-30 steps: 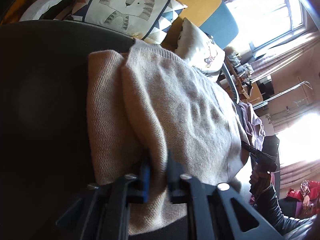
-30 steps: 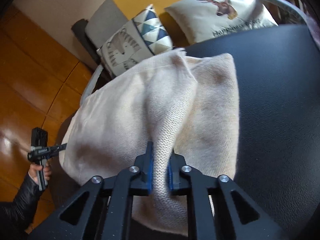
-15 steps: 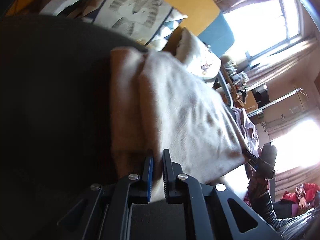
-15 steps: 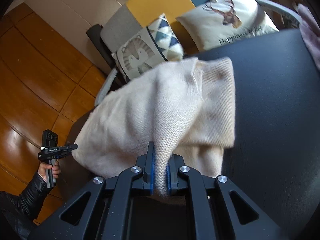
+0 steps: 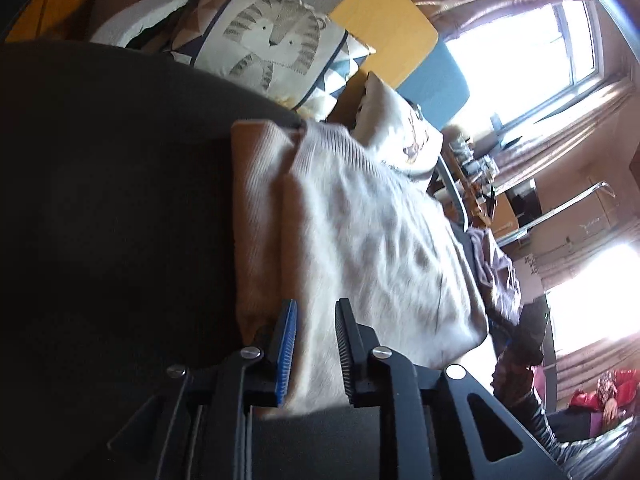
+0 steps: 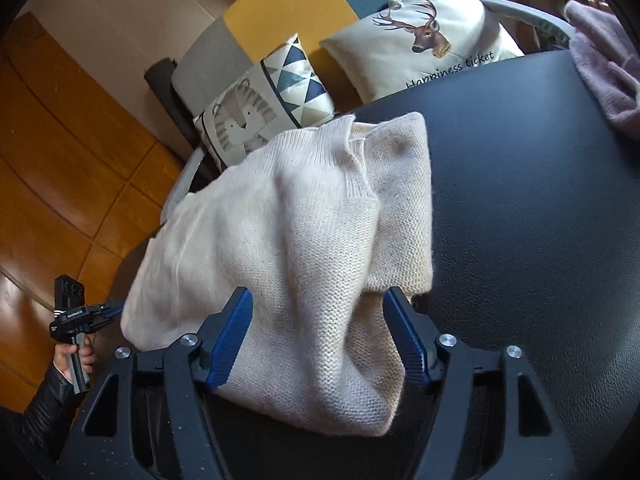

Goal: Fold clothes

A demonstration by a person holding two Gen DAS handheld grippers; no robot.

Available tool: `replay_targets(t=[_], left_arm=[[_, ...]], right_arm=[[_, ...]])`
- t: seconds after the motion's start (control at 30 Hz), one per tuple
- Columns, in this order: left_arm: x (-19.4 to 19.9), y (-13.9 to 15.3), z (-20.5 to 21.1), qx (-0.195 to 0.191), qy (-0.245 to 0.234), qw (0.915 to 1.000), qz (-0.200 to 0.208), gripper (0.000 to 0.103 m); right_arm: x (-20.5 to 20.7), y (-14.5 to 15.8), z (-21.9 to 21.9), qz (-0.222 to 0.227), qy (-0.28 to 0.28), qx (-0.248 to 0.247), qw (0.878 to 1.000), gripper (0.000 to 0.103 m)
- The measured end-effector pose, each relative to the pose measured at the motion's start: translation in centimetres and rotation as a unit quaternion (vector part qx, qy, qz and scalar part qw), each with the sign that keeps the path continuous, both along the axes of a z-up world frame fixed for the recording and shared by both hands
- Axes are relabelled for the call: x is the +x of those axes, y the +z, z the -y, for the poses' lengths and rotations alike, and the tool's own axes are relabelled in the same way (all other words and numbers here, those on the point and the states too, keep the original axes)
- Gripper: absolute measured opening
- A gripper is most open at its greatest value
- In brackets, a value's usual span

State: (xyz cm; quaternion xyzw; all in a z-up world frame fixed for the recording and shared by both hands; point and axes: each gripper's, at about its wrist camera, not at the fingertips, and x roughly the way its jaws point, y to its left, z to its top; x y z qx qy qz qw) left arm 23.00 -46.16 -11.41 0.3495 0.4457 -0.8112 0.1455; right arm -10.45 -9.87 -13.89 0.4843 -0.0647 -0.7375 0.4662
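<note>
Two grippers face a cream knitted sweater (image 6: 304, 232) that lies folded on a dark counter (image 6: 540, 220); the right gripper (image 6: 318, 336) points along the counter from the near edge, its blue-padded jaws spread wide on either side of the sweater's near fold, and the knit bulges up between them without being pinched; the left gripper (image 5: 316, 344) comes in low from the sweater's other side, its jaws parted by a narrower gap with the cloth edge lying between them, and the blur there leaves it unclear whether the pads touch the knit; in the right wrist view the left gripper (image 6: 86, 312) shows small at the lower left, just beside the sweater's corner, held upright by its handle in a hand (image 6: 76, 360) that comes out of a black sleeve (image 6: 44, 408); the sweater (image 5: 360, 248) is doubled over lengthwise, its ribbed collar toward the far edge of the counter and a darker, shaded strip of the lower layer showing along one side; a pale purple garment (image 6: 600, 72) lies bunched at the far right corner of the counter, well apart from the sweater; behind the counter a tiger cushion (image 6: 256, 112) and a deer cushion (image 6: 432, 40) lean on a sofa (image 6: 288, 12) with grey, yellow and blue panels
</note>
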Motion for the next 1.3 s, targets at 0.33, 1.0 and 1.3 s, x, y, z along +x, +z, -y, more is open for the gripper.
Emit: replay_targets(t=[0.33, 1.0, 1.3], left_arm=[[-2.3, -1.3, 0.2, 0.016, -0.026, 0.9993, 0.021, 0.017], [-1.4, -1.0, -0.7, -0.030, -0.029, 0.9967, 0.069, 0.020], [-1.8, -1.5, -1.2, -0.023, -0.048, 0.9942, 0.093, 0.020]], right_arm=[[0.0, -0.5, 0.1, 0.005, 0.011, 0.006, 1.000, 0.071], [-0.2, -0.2, 0.2, 0.000, 0.001, -0.006, 1.000, 0.075], [-0.3, -0.2, 0.1, 0.003, -0.002, -0.005, 1.000, 0.081]])
